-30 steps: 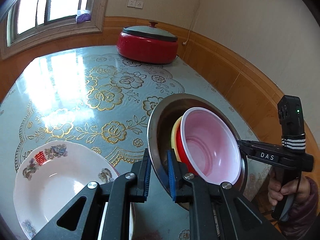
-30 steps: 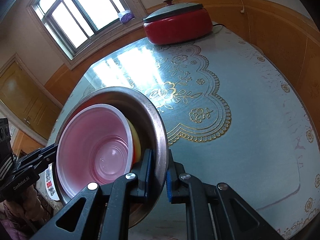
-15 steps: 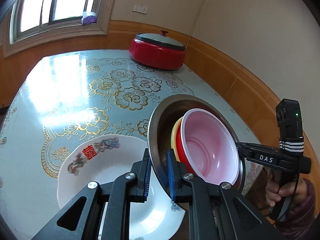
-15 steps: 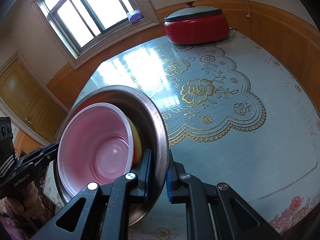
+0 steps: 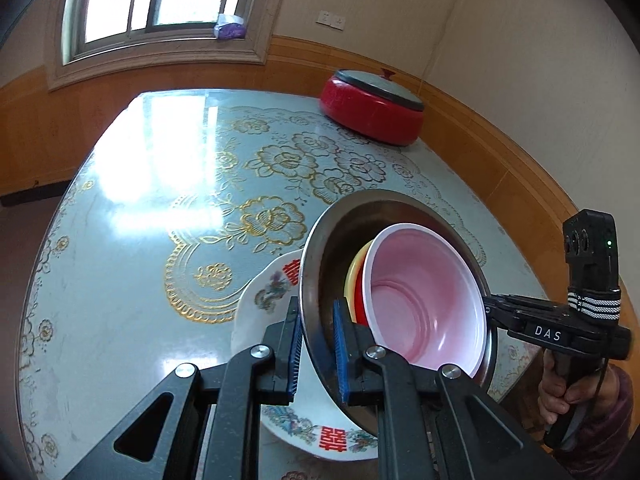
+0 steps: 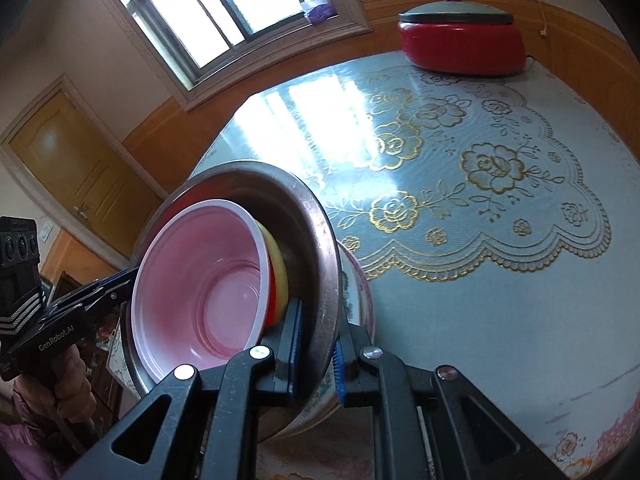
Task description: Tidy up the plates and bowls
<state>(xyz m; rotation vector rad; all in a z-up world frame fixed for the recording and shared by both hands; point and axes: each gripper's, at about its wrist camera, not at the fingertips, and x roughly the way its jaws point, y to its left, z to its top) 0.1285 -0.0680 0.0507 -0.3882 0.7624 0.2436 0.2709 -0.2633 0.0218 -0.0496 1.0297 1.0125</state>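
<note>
left gripper [image 5: 316,354] clamped shut, right gripper [image 6: 316,354] clamped shut, both angled downward

"das" on right claw [image 5: 490,312], "genrobot.ai" on left claw [image 6: 128,280], red 囍 on plate [image 5: 332,438]

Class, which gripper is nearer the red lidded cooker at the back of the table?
Right. The right gripper clamps the steel bowl's rim on the side toward the red cooker; the left gripper clamps the opposite rim.

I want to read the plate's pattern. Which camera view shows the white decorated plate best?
The left wrist view: the white plate shows its rim, flowers and red characters beside the steel bowl. The right wrist view shows only a rim sliver behind that bowl.
</note>
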